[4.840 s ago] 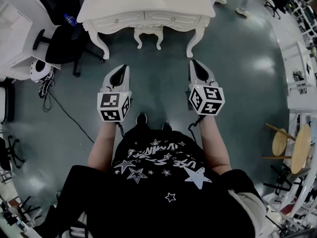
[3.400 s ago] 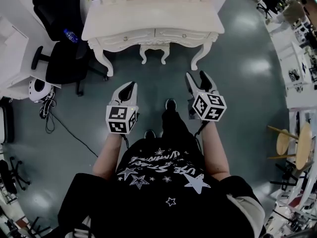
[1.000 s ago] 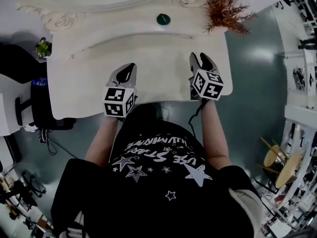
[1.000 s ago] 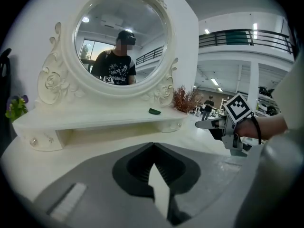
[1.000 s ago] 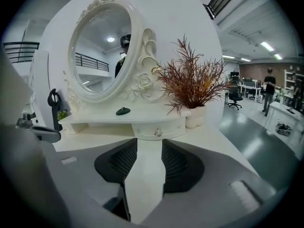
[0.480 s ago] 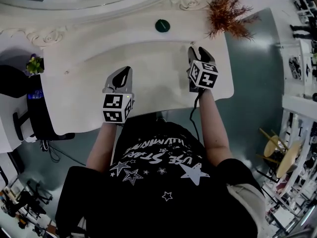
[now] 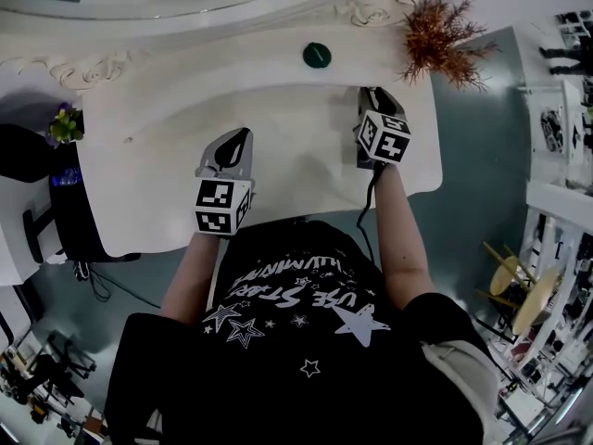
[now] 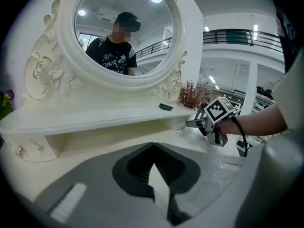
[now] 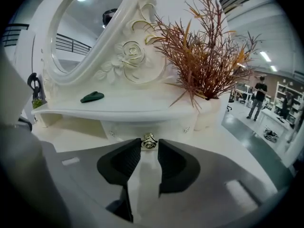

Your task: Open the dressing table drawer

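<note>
The white dressing table [image 7: 157, 184] fills the head view, with a raised shelf [image 9: 114, 109] at its back. Under the shelf's right end is a small drawer [image 9: 124, 128] with a brass knob [image 9: 149, 140]. My right gripper [image 9: 150, 144] is up against this drawer front, its fingertips closed on either side of the knob. In the head view the right gripper [image 7: 374, 96] is at the table's right back. My left gripper [image 7: 233, 141] hovers shut and empty over the middle of the tabletop; the left gripper view shows its tips [image 8: 153, 145] touching.
A round mirror [image 8: 123, 27] in a carved frame rises behind the shelf. A dark green dish [image 7: 317, 56] lies on the shelf, dried reddish twigs [image 7: 440, 33] stand at its right end, and a small flower pot [image 7: 63, 123] at its left. Another small drawer [image 8: 26, 148] is under the shelf's left end.
The person walked up to the table. In the last second the right gripper moved forward to the small right drawer and closed on its knob; the left gripper stayed over the tabletop.
</note>
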Demonstrator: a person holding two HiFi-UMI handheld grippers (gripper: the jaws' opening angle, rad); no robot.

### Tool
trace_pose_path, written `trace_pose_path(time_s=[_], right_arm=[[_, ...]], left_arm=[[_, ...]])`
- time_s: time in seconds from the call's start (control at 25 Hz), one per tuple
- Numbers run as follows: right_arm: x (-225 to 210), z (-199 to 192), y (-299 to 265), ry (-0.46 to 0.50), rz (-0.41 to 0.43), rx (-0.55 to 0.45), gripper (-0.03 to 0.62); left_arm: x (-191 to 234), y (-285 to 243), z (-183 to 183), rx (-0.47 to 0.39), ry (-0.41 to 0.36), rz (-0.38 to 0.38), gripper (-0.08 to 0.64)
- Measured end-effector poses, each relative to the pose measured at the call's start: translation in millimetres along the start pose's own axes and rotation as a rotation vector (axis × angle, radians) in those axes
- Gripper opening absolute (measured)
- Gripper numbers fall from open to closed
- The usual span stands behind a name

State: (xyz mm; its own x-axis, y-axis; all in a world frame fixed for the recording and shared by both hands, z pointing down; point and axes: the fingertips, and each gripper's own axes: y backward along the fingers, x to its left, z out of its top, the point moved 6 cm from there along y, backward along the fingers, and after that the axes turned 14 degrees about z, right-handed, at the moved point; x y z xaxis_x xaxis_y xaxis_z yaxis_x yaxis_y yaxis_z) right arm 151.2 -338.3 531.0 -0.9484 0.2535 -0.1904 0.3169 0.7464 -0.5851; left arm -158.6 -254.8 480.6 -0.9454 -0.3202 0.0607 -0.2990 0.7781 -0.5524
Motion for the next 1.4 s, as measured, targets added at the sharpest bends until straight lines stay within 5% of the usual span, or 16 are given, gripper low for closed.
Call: trace_pose_path(time_s=[1.4], right_arm=[[8, -31, 38, 0.021, 0.034, 0.034, 0.126]], left_arm=[[-58, 51, -27, 0.023, -0.012, 0.072, 0.002]])
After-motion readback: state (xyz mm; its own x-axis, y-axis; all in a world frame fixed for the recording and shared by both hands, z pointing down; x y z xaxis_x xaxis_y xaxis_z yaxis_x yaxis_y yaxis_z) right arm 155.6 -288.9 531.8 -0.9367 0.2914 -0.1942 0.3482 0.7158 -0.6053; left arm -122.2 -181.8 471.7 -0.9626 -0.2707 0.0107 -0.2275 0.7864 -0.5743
